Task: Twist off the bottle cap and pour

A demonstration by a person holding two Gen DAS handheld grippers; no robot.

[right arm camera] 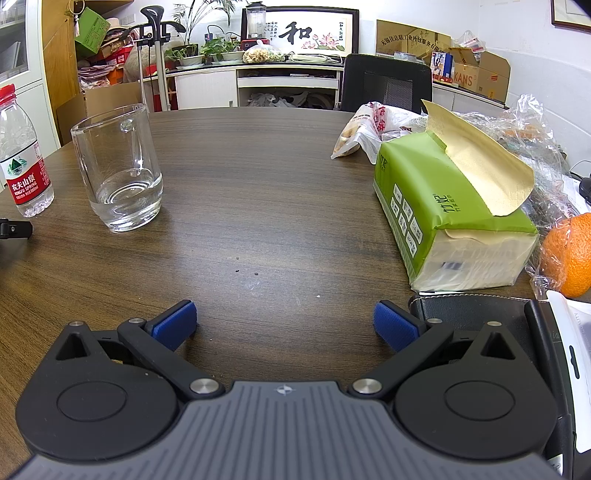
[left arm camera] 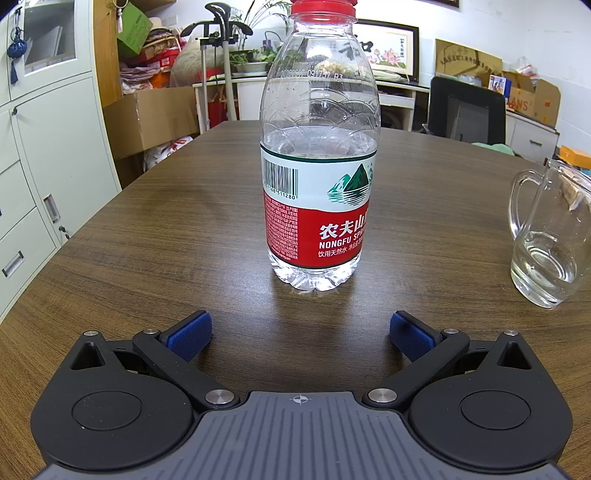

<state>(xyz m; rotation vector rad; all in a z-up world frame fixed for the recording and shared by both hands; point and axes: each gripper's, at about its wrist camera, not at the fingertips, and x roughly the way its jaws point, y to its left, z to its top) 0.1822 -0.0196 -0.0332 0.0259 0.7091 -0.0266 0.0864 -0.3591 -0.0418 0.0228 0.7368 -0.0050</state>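
Underneath both grippers runs a dark wood-grain table, scattered with a few crumbs on the right gripper's side. The left gripper has its blue pads spread wide apart, holding nothing, with the water bottle standing upright just beyond them, red cap on. The right gripper is equally wide and empty over bare wood. A glass mug with a little water stands to the bottle's right; a green tissue pack and an orange lie right. Farther off are a black chair, cabinets and cardboard boxes.
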